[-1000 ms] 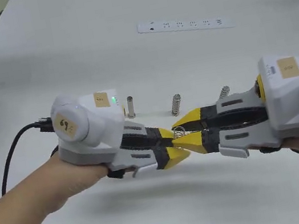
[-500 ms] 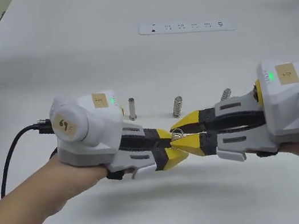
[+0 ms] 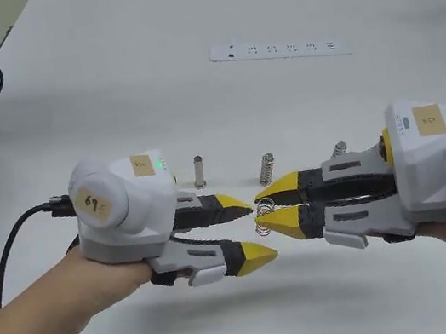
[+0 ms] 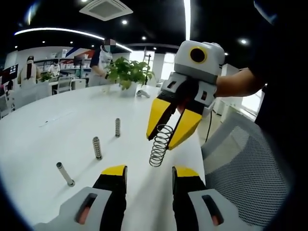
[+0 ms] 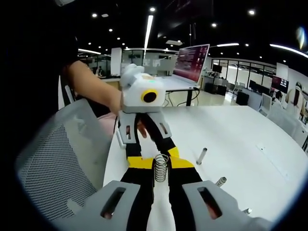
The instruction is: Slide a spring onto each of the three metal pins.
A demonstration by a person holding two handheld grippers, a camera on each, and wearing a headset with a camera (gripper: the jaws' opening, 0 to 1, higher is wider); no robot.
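Above the table (image 3: 103, 76), left claw (image 4: 150, 169) has spread wide, freeing the spring (image 4: 160, 144); right claw (image 5: 160, 162) pinches it.

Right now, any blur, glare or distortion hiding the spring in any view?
Head view: sharp, even light, no glare on the table; spring clear. Left gripper view: fisheye curves the table edge, ceiling strip light blown out, spring crisp. Right gripper view: same fisheye, spring sharp, room dim.
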